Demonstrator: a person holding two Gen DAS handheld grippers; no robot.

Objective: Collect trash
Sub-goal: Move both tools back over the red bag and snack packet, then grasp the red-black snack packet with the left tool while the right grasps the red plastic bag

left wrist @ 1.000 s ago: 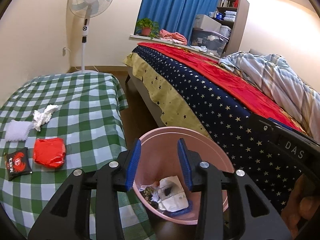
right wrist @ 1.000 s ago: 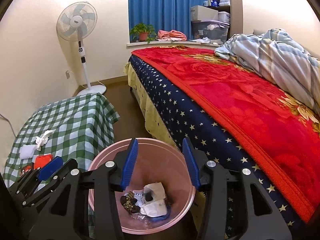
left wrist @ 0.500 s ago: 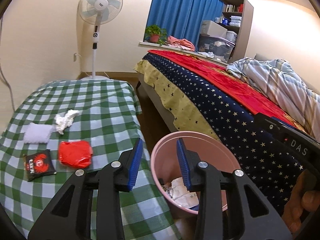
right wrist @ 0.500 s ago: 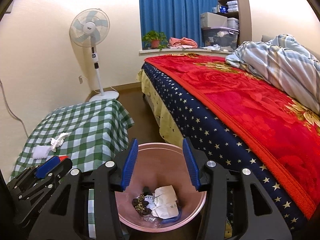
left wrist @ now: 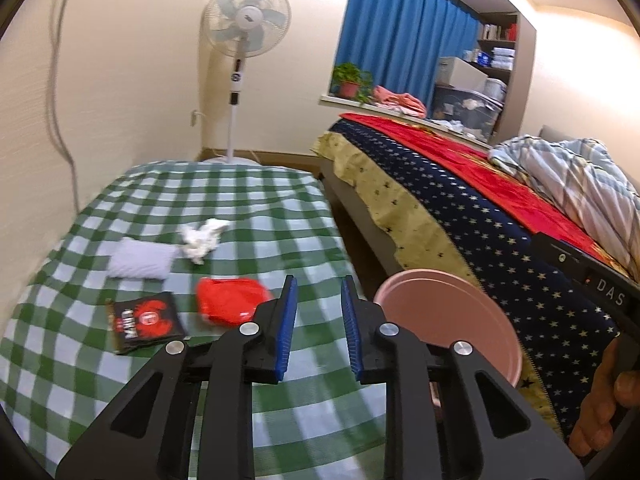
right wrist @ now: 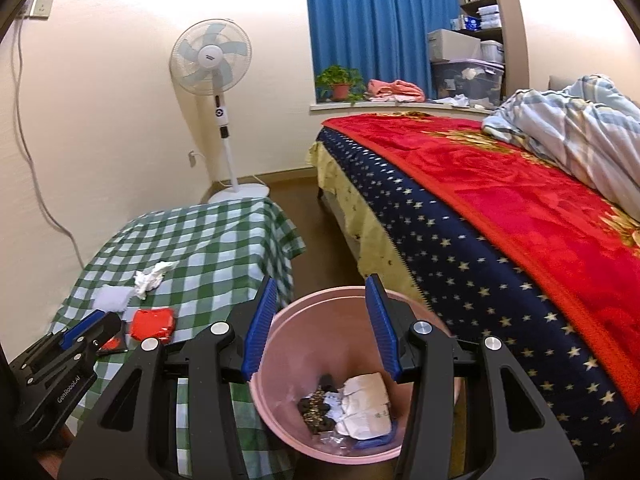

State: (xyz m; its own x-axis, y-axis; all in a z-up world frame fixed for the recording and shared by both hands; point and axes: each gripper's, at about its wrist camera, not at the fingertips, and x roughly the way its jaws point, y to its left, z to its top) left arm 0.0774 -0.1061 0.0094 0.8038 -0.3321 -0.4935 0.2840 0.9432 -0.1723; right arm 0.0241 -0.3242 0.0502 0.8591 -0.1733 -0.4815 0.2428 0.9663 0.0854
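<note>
Found the left gripper (left wrist: 318,284) poised over the near edge of the green-checked table (left wrist: 240,200), blue pads parted by only a narrow gap. Noted the jaws just closing, yet grasping nothing: only the cloth visible between them.

Counted four pieces of trash on that table. Spotted a red wrapper (left wrist: 230,304) just left of the left pad, its near edge hidden behind the finger. Placed a black packet (left wrist: 146,320) (red crab printed on it) just beside the wrapper, further left. Located a white pouch (left wrist: 140,258) behind the packet, and a crumpled tissue (left wrist: 202,238) touching the pouch's right corner.

Saw the pink bin (left wrist: 440,304) down on the floor between table and bed (left wrist: 480,232), just right of the left gripper. Made out a hand (left wrist: 608,396) at the lower right of the left view, wrapped round the other tool's black body.

Found the right gripper (right wrist: 321,280) above the bin's mouth, fingers released and set wide apart, with nothing held. Looked straight down through the gap to the bin's bottom: crumpled white paper (right wrist: 366,404) lying against a dark clump (right wrist: 316,410) of scraps.

Noticed a standing fan (left wrist: 246,24) by the far wall, beyond the table.
</note>
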